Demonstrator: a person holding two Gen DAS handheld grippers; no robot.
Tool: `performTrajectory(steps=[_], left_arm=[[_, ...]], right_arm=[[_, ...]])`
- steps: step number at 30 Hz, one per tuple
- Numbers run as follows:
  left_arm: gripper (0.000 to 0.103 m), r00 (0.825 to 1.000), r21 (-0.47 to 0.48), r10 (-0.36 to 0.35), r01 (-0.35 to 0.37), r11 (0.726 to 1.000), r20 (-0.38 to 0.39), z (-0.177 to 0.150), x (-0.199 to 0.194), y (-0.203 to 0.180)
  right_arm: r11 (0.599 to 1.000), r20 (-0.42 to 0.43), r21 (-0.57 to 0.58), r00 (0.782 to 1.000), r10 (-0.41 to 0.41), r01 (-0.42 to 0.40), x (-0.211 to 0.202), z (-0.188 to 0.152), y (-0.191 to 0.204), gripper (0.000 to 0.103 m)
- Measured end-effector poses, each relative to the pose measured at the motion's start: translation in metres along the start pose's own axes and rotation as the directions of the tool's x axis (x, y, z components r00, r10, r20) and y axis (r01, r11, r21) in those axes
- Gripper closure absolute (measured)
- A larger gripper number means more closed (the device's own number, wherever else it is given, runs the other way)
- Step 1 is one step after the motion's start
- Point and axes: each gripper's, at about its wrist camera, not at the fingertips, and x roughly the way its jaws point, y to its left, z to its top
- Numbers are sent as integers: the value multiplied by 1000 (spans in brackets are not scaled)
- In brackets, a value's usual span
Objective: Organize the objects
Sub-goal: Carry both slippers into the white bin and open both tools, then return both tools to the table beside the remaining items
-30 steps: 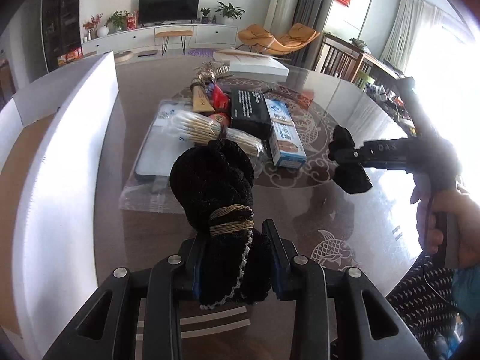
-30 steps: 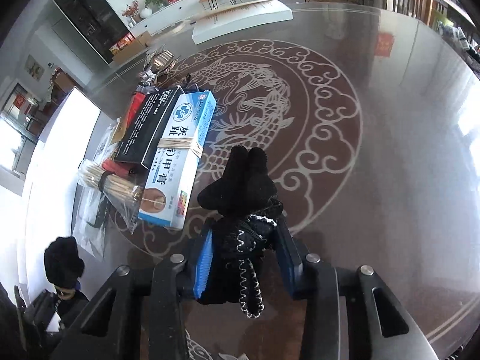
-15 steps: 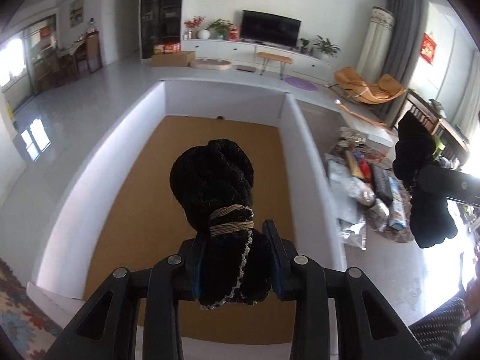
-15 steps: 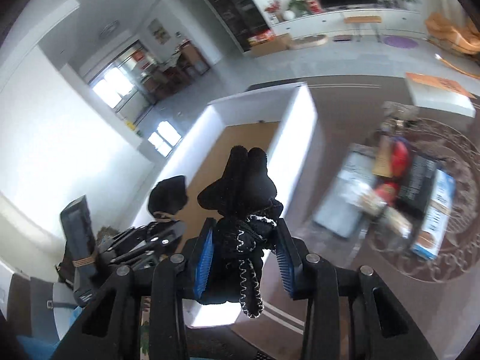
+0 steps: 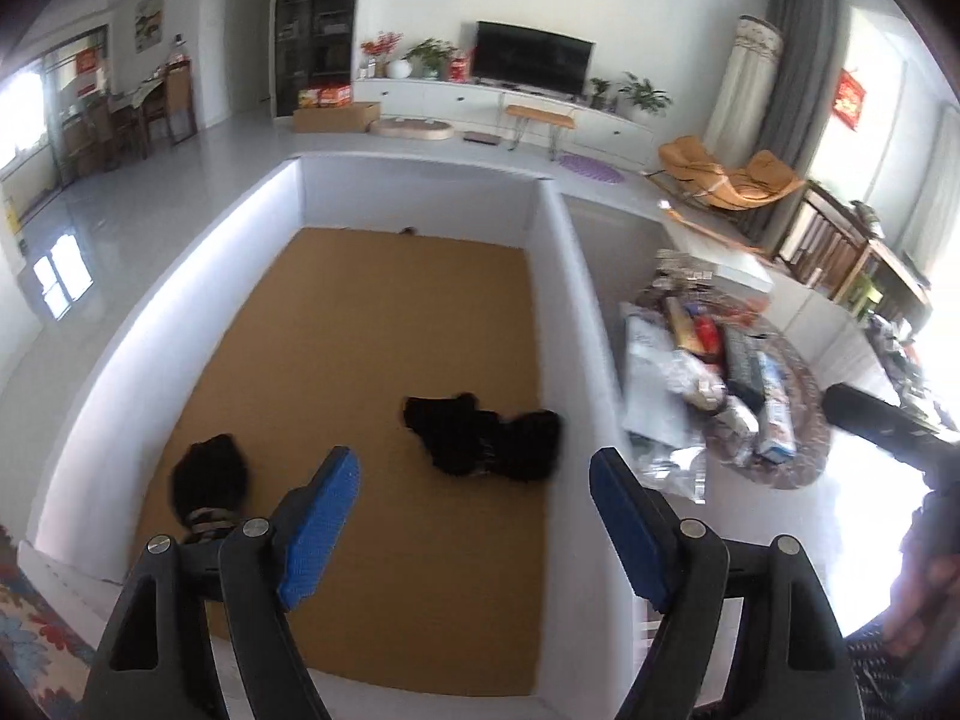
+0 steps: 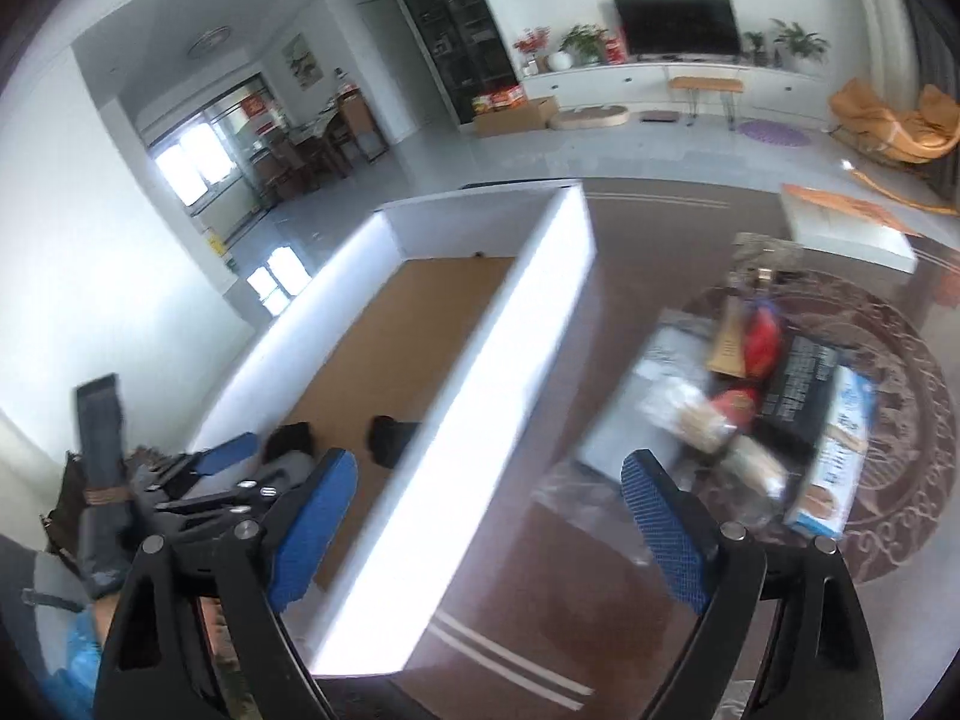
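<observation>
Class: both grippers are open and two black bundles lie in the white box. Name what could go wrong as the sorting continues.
1. The next pick may be awkward: the pile on the table lies overlapped, so the right gripper could drag neighbours.
2. The left gripper hovers low inside the box and might snag the black bundles.

This is a home, in its living room. A flat television (image 5: 531, 65) stands on a long white cabinet (image 5: 510, 105) by the far wall, with potted plants (image 5: 643, 97) and red flowers (image 5: 378, 48) beside it. An orange lounge chair (image 5: 729, 180) sits near grey curtains (image 5: 792, 66). A dining corner with wooden chairs (image 6: 324, 147) shows further back (near a bright window). The floor (image 5: 150, 204) is pale, glossy tile.
</observation>
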Motion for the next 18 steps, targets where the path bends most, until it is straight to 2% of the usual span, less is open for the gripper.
performTrajectory(steps=[3,4,6,7,10,12,18], left_arm=[[21,991,93,-133,132,987,9,3,-9,-58],[18,985,137,-173,171,976,7,-1,-11,-83],[6,974,199,-228,225,954,-12,-9,-12,-119],[5,967,229,-251,251,940,-28,-16,-8,-139],[5,960,280,-261,279,919,-100,-36,20,-183],[5,957,277,-250,283,918,-149,-52,48,-198],[5,968,296,-165,216,930,-188,-70,110,-217]], right_arm=[[982,1,91,986,-164,163,-2,-33,-72,12],[969,-11,123,977,-214,214,-3,-45,-94,12],[932,-38,167,947,-319,320,-7,-69,-132,12],[915,-50,182,933,-356,359,-13,-79,-145,12],[873,-80,215,899,-431,438,-31,-107,-169,12],[855,-90,223,883,-461,469,-33,-119,-178,12],[827,-96,244,862,-498,506,-26,-132,-186,12]])
